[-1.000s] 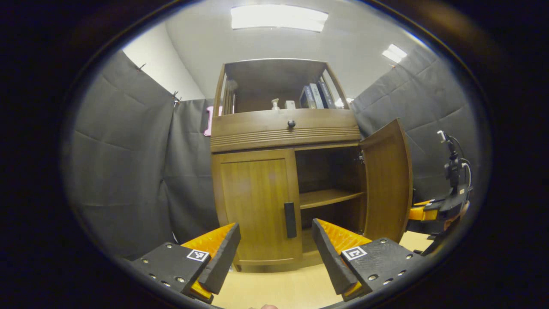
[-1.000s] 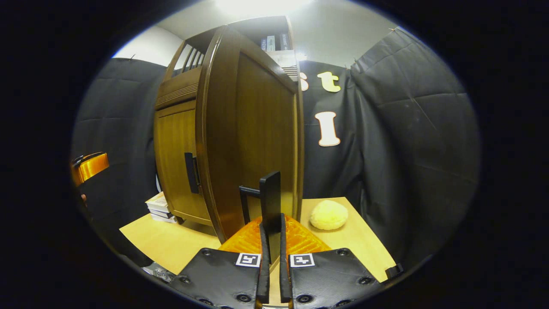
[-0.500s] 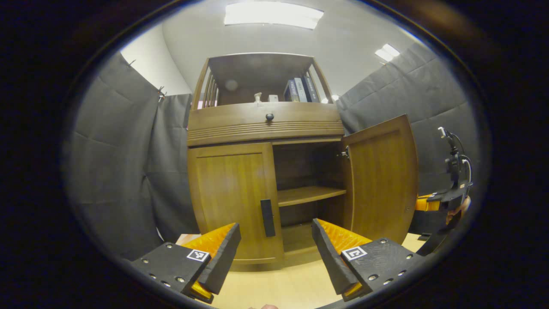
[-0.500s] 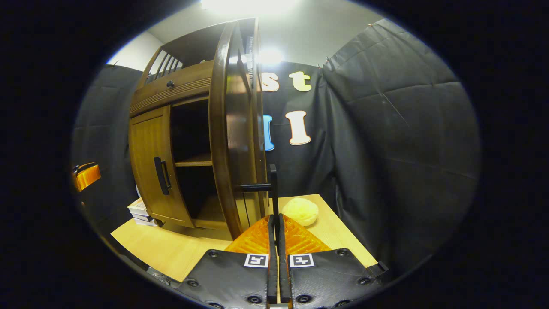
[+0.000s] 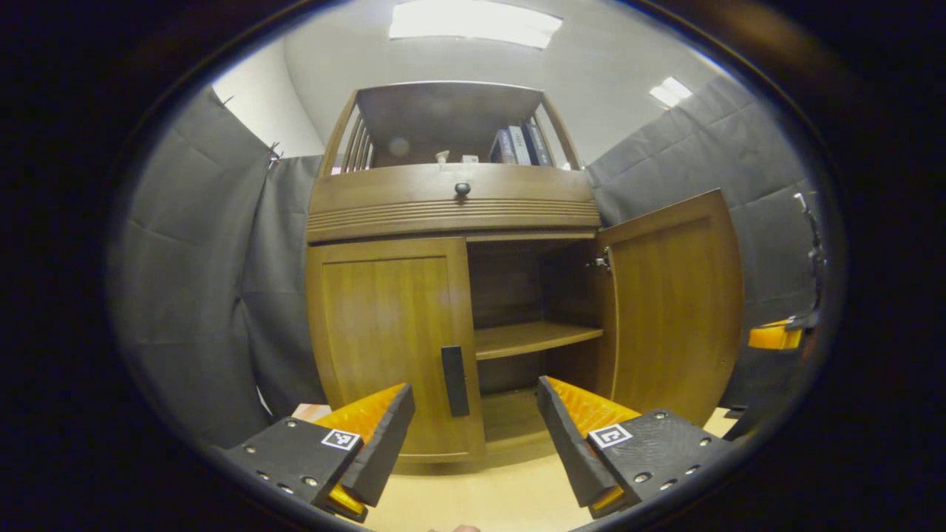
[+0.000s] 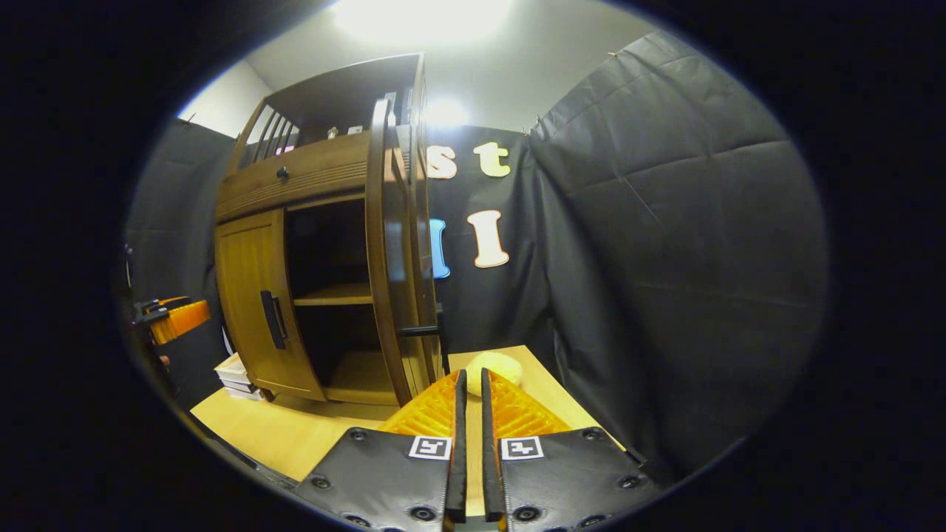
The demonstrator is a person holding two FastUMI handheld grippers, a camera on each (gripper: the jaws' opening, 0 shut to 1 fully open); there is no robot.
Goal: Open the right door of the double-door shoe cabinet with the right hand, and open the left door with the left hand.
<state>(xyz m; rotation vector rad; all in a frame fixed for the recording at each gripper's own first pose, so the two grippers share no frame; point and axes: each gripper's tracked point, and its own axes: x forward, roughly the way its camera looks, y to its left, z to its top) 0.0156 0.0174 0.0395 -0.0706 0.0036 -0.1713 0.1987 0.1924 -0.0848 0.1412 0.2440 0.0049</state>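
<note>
The wooden shoe cabinet [image 5: 451,210] stands straight ahead in the left gripper view. Its left door [image 5: 388,347] is closed, with a black handle [image 5: 454,371] at its inner edge. The right door [image 5: 669,303] is swung wide open, baring an inner shelf [image 5: 532,338]. My left gripper [image 5: 473,436] is open, a short way in front of the left door's handle and holding nothing. In the right gripper view the right door [image 6: 388,251] is seen edge-on, its handle [image 6: 421,331] just beyond and left of my right gripper [image 6: 471,380]. The fingers stand a narrow gap apart with nothing between them.
A pale yellow round thing [image 6: 495,366] lies on the wooden floor [image 6: 295,428] behind the open door. A stack of books [image 6: 235,369] sits left of the cabinet. Black cloth walls close in on both sides. The left gripper [image 6: 174,319] shows at the far left.
The right gripper has let go of the right door's handle and drawn back; the door stands a little wider. The left gripper has moved closer to the left door.
</note>
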